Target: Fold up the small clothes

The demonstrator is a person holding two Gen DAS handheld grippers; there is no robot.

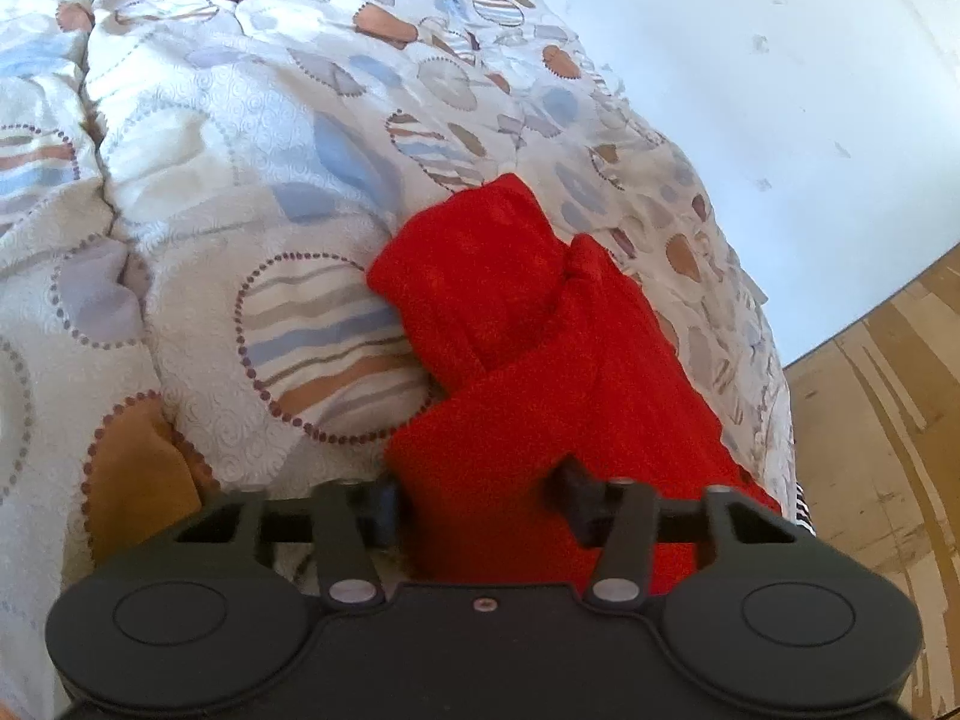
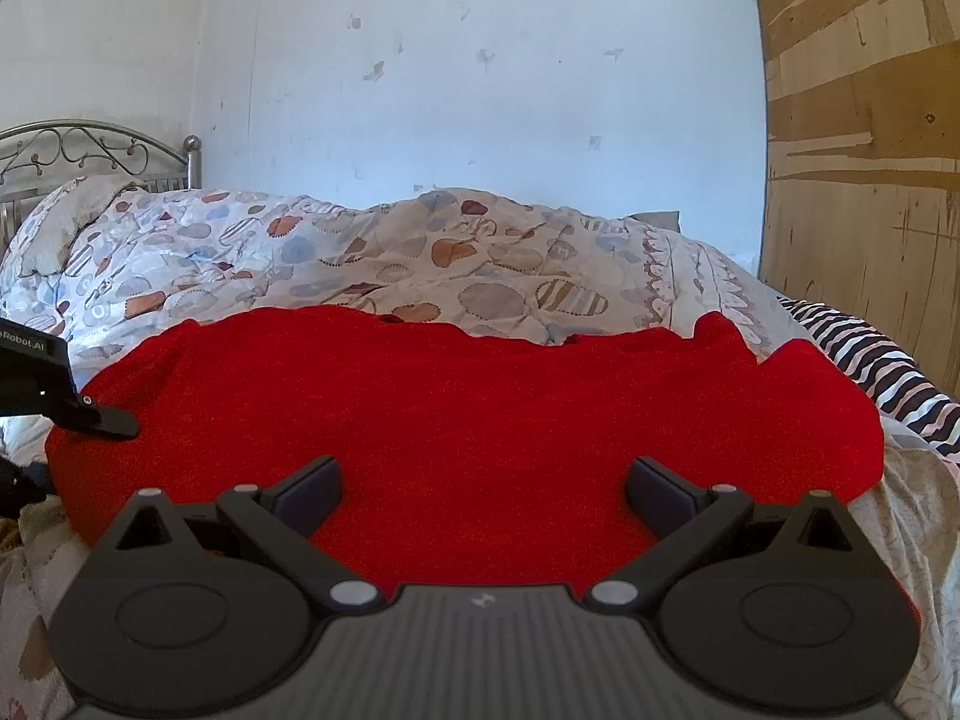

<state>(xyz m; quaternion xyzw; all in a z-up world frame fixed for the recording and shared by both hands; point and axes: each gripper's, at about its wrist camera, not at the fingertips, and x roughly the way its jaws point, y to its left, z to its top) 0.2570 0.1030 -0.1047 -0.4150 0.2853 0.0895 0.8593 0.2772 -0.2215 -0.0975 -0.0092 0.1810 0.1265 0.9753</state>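
A red knitted garment (image 2: 468, 420) lies spread across the near edge of the bed, on top of a quilt (image 1: 252, 192) printed with dotted and striped ovals. In the right wrist view it stretches almost the whole width of the frame; its far hem runs unevenly against the quilt, and its right end reaches towards the corner of the bed where a black-and-white striped cloth (image 2: 870, 354) shows. In the left wrist view the same garment looks bunched, with a fold or sleeve doubled over on itself further along the edge of the bed.

The left gripper (image 1: 480, 507) has its jaws partway in, with a thick band of red cloth between them; the fabric fills the gap and the pads seem to press on it, though the contact itself is partly hidden by the cloth. The right gripper (image 2: 483, 489) hovers low over the middle of the garment with its jaws spread wide, gripping nothing. The tip of the left gripper appears at the left end of the garment in the right wrist view.

This reads as an early folding step: one end is being taken up and the other is not yet held. The next move probably calls for the right jaws to close on the near hem, so both ends lift together and fold over evenly
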